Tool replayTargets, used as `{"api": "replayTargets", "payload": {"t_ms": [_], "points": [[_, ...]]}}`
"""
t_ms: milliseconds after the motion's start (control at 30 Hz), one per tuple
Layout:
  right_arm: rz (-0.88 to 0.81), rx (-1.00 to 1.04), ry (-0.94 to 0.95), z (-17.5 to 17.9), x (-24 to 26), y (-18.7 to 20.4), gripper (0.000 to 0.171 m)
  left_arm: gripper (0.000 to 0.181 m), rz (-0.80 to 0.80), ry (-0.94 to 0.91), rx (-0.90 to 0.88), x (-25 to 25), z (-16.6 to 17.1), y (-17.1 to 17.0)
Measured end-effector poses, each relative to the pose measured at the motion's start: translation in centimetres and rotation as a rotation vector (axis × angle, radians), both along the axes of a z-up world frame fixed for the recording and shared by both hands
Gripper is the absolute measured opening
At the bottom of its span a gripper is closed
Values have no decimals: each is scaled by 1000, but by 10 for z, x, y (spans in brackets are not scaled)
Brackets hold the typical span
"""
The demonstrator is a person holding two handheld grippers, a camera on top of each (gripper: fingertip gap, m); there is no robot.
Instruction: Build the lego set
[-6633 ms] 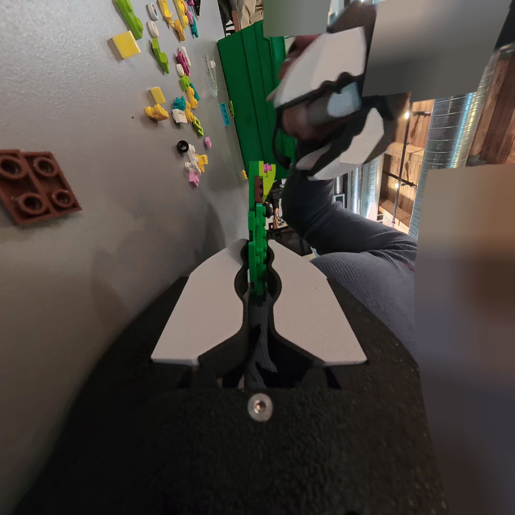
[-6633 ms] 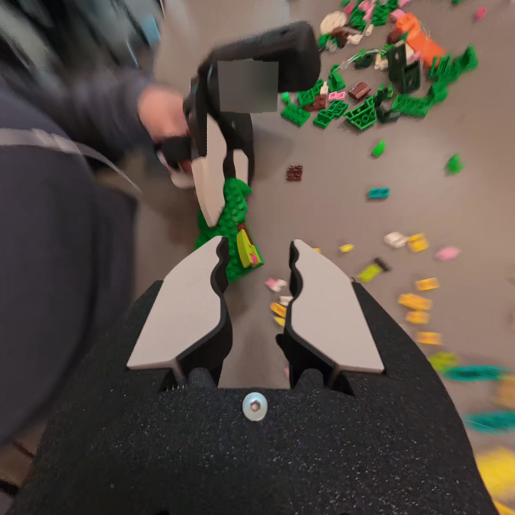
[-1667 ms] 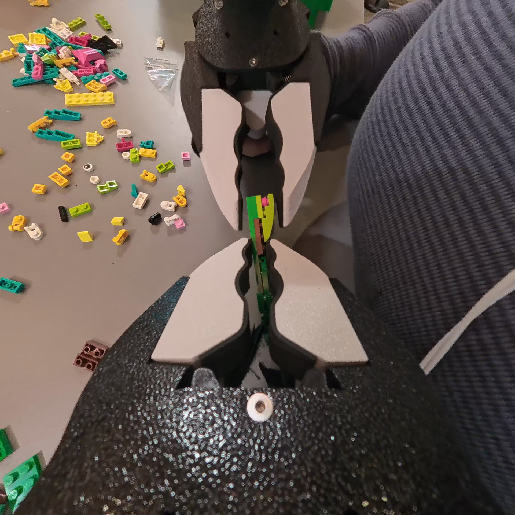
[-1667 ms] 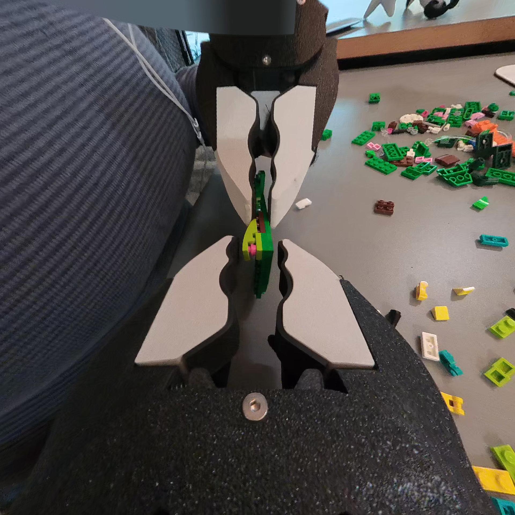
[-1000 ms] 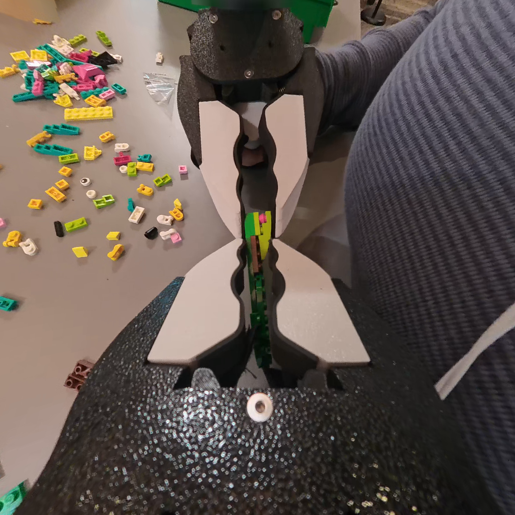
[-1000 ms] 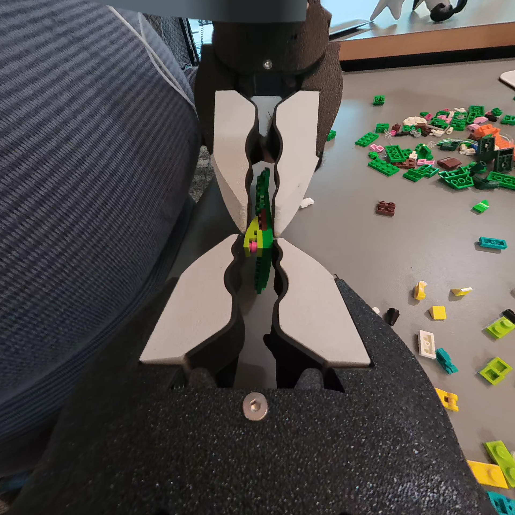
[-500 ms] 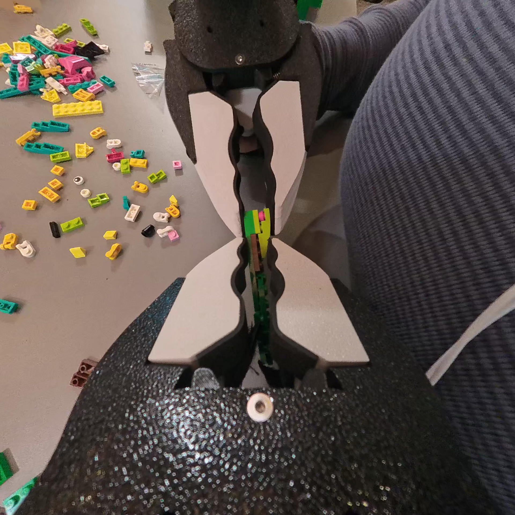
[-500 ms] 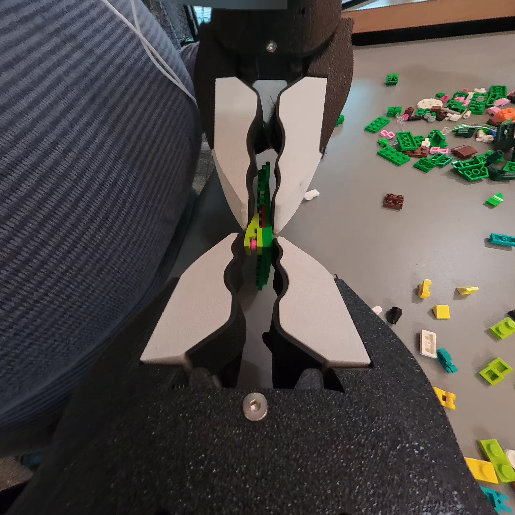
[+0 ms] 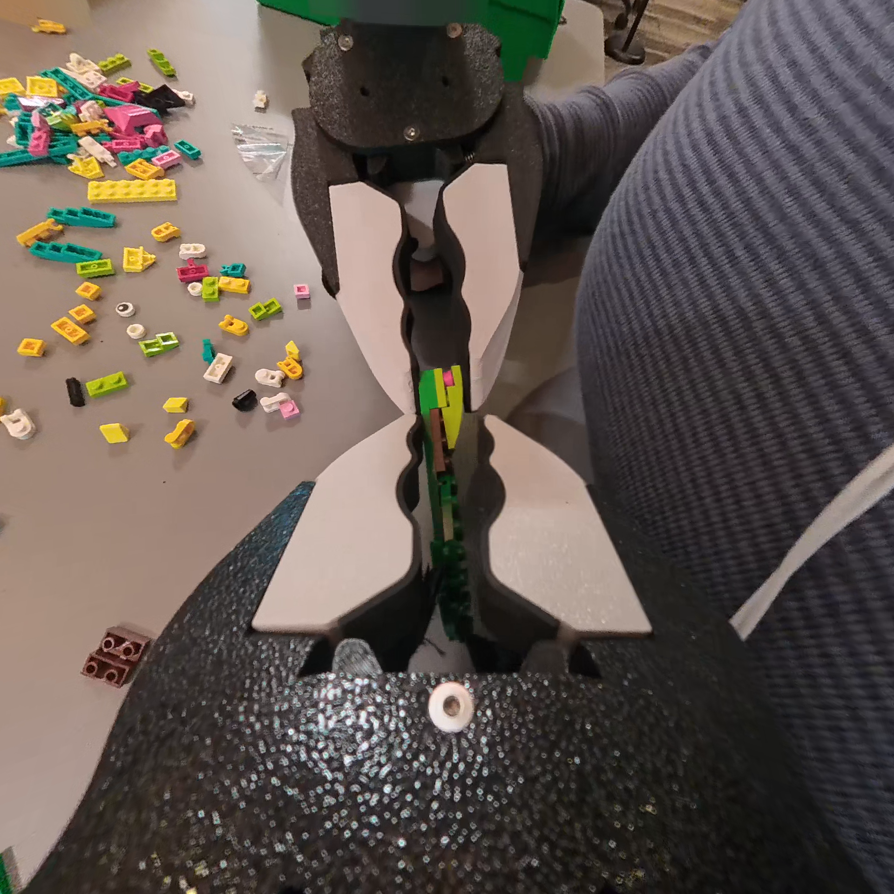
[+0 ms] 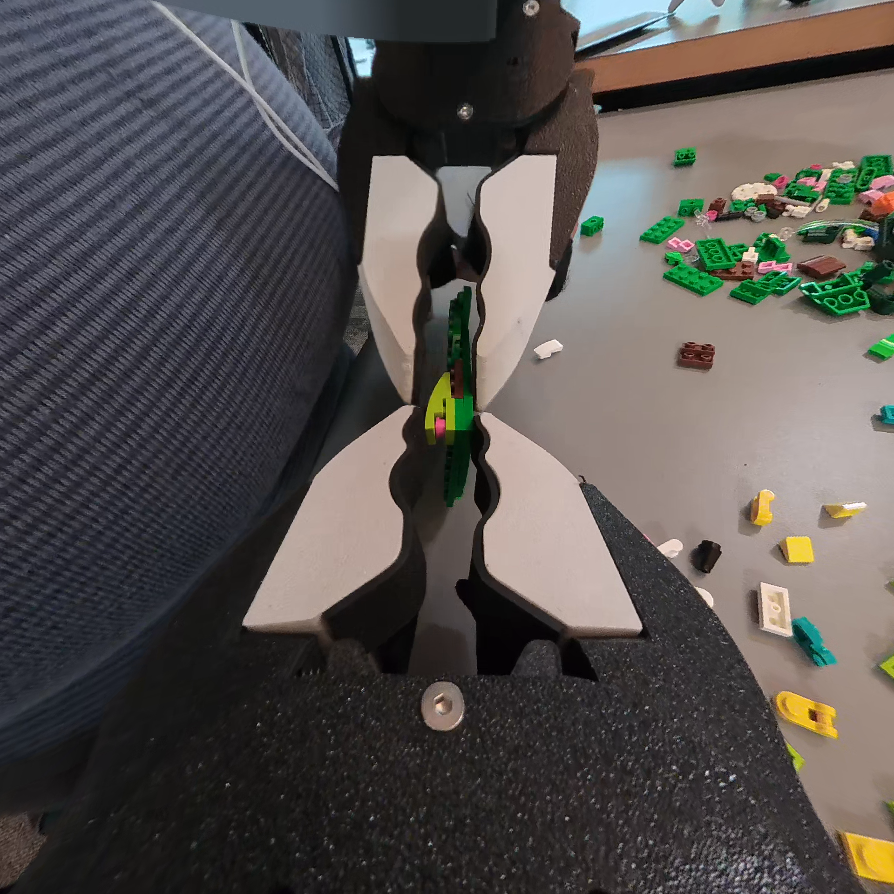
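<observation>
Flat green lego assembly (image 9: 442, 488), held edge-on above the worktop (image 9: 145, 508), passing between tools: left tool (image 9: 445, 425) eased apart, right tool (image 10: 442, 411) clenched on its lime-tipped end; next, presumably, withdraw the left one

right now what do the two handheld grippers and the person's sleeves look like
Both the left gripper and right gripper have speckled black bodies, a silver screw at the centre, and pale grey fingers with wavy black inner edges. The person wears a dark blue ribbed sleeve with a thin white cord across it.
</observation>
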State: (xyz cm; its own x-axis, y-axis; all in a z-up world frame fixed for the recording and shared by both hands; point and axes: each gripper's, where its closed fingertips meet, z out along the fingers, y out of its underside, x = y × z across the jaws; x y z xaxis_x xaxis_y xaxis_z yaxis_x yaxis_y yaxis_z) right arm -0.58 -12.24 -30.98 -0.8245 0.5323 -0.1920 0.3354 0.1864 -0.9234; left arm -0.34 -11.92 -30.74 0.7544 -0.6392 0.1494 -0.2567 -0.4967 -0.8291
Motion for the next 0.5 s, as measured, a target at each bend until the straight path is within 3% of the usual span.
{"api": "replayTargets", "payload": {"t_ms": [400,500], "points": [[-15,49,-22,-4,0,1,18,12,19,38,-20,-2,-4,1],[12,82,-111,-12,2,-5,22,13,-3,44,-31,2,-4,1]]}}
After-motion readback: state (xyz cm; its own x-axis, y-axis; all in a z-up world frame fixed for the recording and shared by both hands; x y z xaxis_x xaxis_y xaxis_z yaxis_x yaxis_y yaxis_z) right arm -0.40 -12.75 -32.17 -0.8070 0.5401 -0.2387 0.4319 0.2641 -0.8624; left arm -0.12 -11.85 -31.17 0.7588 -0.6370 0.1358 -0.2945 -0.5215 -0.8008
